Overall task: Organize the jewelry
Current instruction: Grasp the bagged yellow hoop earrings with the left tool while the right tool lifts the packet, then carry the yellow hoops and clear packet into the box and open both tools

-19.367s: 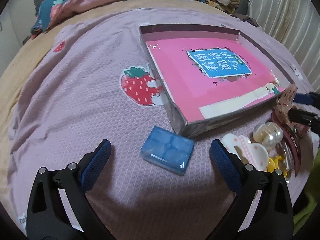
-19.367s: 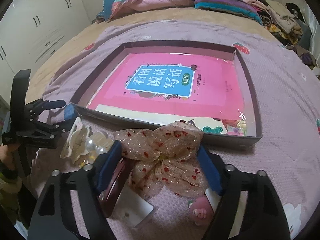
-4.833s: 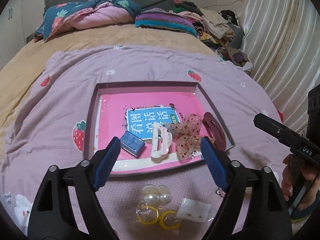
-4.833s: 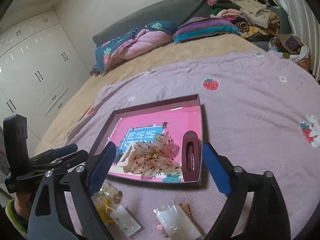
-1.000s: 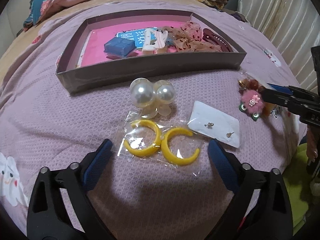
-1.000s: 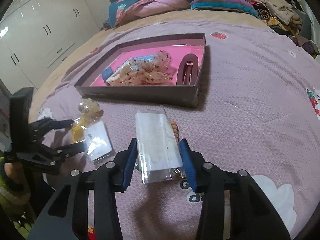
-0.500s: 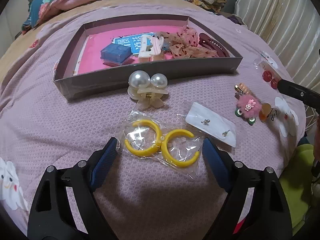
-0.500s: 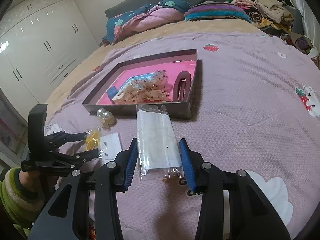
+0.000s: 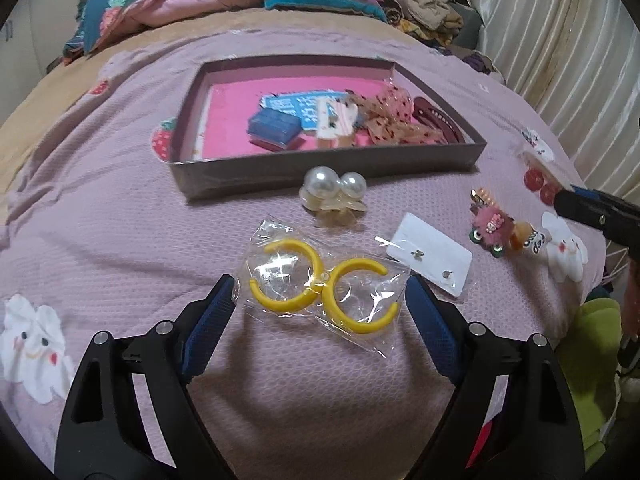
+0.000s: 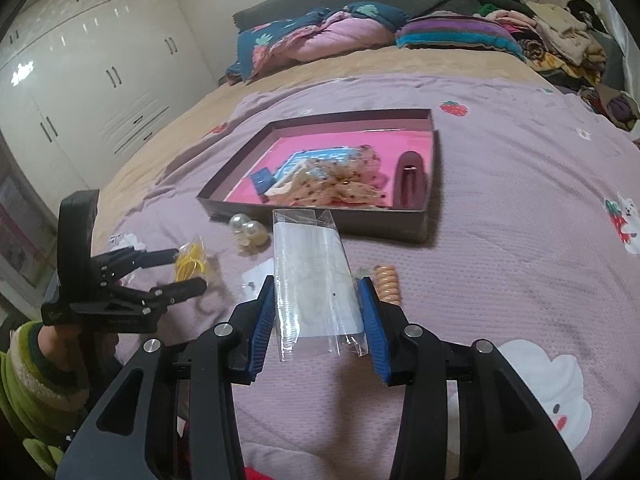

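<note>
My left gripper (image 9: 320, 312) is open just above the bed, its fingers either side of a clear bag with two yellow hoop earrings (image 9: 320, 284). My right gripper (image 10: 318, 328) is shut on a clear plastic packet with a white card (image 10: 314, 276) and holds it up above the bed. The brown tray with a pink floor (image 9: 332, 162) lies beyond and holds a blue box (image 9: 272, 126), a cream hair clip (image 9: 334, 122), a dotted bow (image 9: 390, 114) and a dark red clip (image 9: 438, 122). A pearl clip (image 9: 334, 194) lies in front of the tray.
A white card with stud earrings (image 9: 430, 258), a pink fuzzy charm (image 9: 490, 226) and red round earrings (image 9: 538, 180) lie to the right on the purple blanket (image 9: 100, 220). An orange spiral piece (image 10: 386, 284) lies under my right gripper. Bedding and clothes are piled at the back.
My right gripper has lifted the clear packet higher off the bed. My left gripper has moved forward, so the yellow hoop bag now lies between its fingers.
</note>
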A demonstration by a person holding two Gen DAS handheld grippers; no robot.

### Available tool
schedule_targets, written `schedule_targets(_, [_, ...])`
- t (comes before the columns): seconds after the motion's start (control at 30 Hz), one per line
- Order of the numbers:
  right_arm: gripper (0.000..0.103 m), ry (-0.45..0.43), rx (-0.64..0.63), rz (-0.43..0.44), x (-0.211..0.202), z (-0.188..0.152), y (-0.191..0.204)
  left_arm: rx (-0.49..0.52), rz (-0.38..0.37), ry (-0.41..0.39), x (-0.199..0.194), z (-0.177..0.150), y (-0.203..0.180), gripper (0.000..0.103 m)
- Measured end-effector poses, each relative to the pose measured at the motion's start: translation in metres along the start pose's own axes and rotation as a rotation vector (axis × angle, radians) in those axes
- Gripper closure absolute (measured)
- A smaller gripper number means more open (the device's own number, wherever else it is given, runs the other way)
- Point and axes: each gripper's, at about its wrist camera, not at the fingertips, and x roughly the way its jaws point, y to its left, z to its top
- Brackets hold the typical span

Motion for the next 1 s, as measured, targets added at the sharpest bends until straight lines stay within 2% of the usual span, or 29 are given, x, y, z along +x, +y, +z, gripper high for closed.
schedule_targets(0.33, [0.063,0.016,-0.043,0.024,0.011,0.010,0.027,-0.047,0.043,-0.066,-0.025,0.008,0.024,0.025])
schedule_targets(1.0, [0.063,0.015,-0.074,0.062,0.031,0.041,0.051,-0.108,0.055,-0.128,-0.046,0.039,0.056,0.025])
